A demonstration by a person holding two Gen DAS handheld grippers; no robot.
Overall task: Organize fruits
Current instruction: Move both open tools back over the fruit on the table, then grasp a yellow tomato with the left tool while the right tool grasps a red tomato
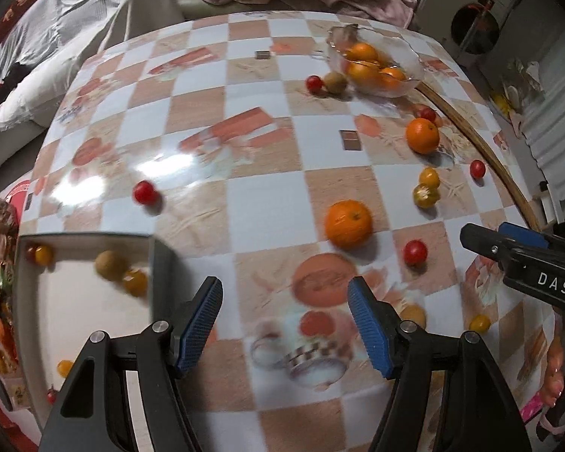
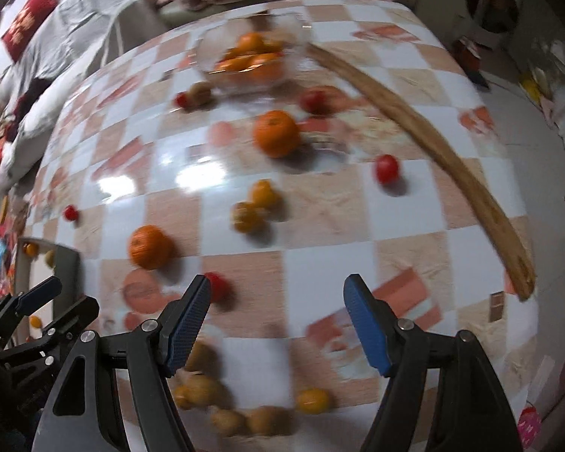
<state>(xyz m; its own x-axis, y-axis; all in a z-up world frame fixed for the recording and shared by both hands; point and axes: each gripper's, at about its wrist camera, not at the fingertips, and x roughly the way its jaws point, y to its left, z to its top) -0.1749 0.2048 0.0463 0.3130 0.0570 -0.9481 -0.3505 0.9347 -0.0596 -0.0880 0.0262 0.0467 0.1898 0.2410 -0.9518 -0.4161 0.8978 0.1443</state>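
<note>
left gripper [image 1: 285, 316]: jaws wide apart, nothing between them, hanging over bare table just right of the tray
right gripper [image 2: 277, 316]: jaws wide apart, empty; a red tomato [image 2: 217, 285] sits just past its left fingertip, not gripped
table [image 1: 267, 196]: checked glossy cloth, fruit scattered across it
oranges: one mid-table [image 1: 348, 223], one nearer the right edge [image 1: 422, 135], more in the glass bowl [image 1: 410, 61] at the far right corner
tomatoes: red and yellow, loose; yellow pair [image 1: 427, 186] near the right edge, red one [image 1: 144, 192] left of centre
tray [image 1: 158, 260]: near left edge, holds a few small fruits
handling, oranges: firm, round, will roll; grip across the widest middle, moderate squeeze
handling, tomatoes: small, smooth skin, soft, probably slip or burst; pinch lightly at the middle
blur: both views smeared, small brown fruits near the front edge unclear
</note>
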